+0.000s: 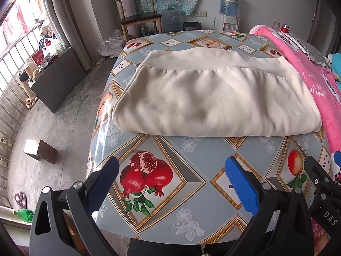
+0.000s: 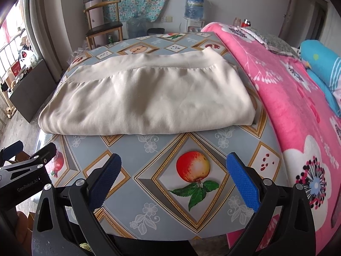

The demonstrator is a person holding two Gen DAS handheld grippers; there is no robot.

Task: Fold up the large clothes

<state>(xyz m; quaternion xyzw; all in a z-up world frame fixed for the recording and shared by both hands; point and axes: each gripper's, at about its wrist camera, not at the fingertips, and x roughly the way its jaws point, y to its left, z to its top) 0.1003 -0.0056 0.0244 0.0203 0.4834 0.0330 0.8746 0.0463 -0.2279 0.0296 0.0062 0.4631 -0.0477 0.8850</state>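
A cream garment (image 1: 213, 93) lies folded into a thick rectangle on the table's fruit-patterned cloth (image 1: 191, 160), its wide band at the far side. It also shows in the right wrist view (image 2: 145, 98). My left gripper (image 1: 171, 183) is open and empty, above the table's near edge, short of the garment. My right gripper (image 2: 173, 180) is open and empty too, beside it to the right. The right gripper's tip shows in the left wrist view (image 1: 319, 177), and the left gripper's body shows in the right wrist view (image 2: 23, 166).
A pink flowered blanket (image 2: 298, 111) covers the bed along the table's right side, with a blue pillow (image 2: 321, 64). A wooden chair (image 1: 138, 15) and a water dispenser (image 1: 229, 8) stand behind. A dark cabinet (image 1: 55, 81) and a small box (image 1: 40, 150) are on the floor at left.
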